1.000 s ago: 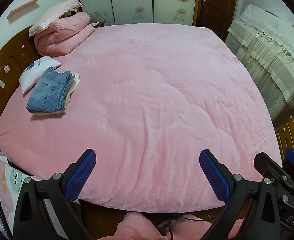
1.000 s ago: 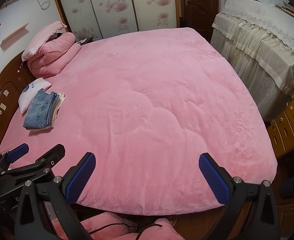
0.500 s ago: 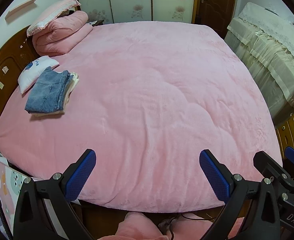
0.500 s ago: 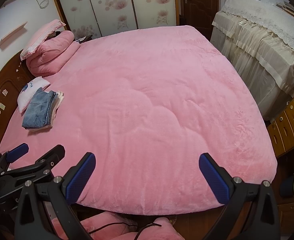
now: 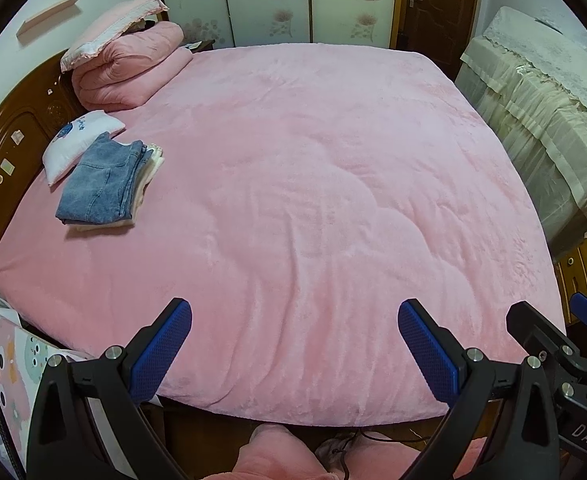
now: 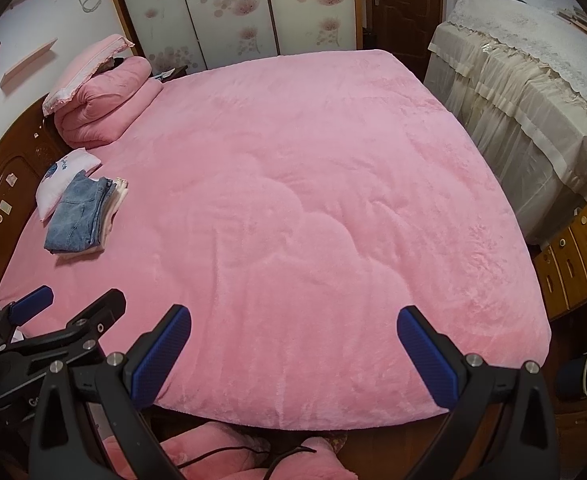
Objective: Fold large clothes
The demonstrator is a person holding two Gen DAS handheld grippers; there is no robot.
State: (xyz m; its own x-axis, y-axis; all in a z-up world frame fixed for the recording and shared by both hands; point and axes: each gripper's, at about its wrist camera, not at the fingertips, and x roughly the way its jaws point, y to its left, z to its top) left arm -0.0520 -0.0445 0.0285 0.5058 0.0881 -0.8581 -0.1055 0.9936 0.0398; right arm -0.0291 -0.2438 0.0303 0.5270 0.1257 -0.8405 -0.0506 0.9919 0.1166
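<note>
**Operator:** Report the status of both tools.

**Technician:** The left gripper (image 5: 295,336) has its fingers (image 5: 161,350) spread wide with nothing between them. The right gripper (image 6: 293,340) is the same: fingers fully apart, no load. Both hang above the near edge of the bed (image 6: 313,208), side by side.

**Operator:** Location of the work item?

**Technician:** The only clothes in view are a folded stack, jeans (image 5: 101,180) on top, lying near the headboard (image 5: 9,156) on the far left, partly resting against a small white pillow (image 5: 75,146). It is well apart from both tools. No unfolded large garment is visible on the bed. Judged status: either a fresh garment must be fetched from out of view, or the work is largely complete.

**Operator:** Failure modes from this position?

**Technician:** Three, by estimate.
1. Pink plush fabric (image 6: 209,456) lies below the bed edge with a dark cable (image 6: 237,454) across it. What it is cannot be told. A grab there may snag the cable.
2. The pink blanket (image 5: 313,200) is thick and soft. Low fingers closing near a garment may pinch the blanket too and drag it up.
3. Reaching toward the finished stack risks knocking its layers askew, since the lighter pieces beneath the jeans protrude at the edge.

**Operator:** Mitigation?

**Technician:** Confirm the target before closing. Grip one layer only.
</note>
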